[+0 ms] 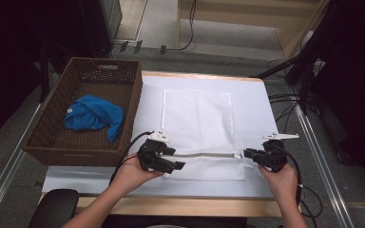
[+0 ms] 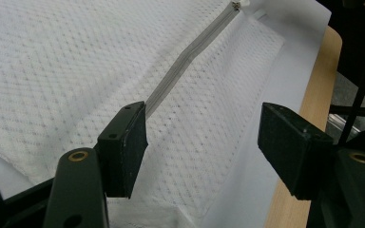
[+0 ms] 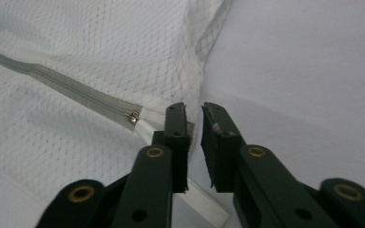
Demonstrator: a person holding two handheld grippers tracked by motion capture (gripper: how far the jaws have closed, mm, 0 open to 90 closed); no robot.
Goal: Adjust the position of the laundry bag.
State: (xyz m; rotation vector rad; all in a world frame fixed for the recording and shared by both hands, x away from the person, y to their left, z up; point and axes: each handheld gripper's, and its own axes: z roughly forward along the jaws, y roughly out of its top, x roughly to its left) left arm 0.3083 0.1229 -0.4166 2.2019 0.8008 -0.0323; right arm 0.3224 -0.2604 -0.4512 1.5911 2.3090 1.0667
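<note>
Two claws (image 1: 168, 159) (image 1: 248, 153), one mesh bag (image 1: 197, 118)

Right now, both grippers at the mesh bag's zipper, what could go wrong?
1. The right gripper has nearly closed beside the zipper slider on the white pull tab; whether it grips is unclear, and a thin hold may slip when pulled.
2. The left gripper stands open over the mesh bag, pinning nothing, so the bag may slide or bunch.
3. The zipper already kinks, so the slider could jam.
</note>
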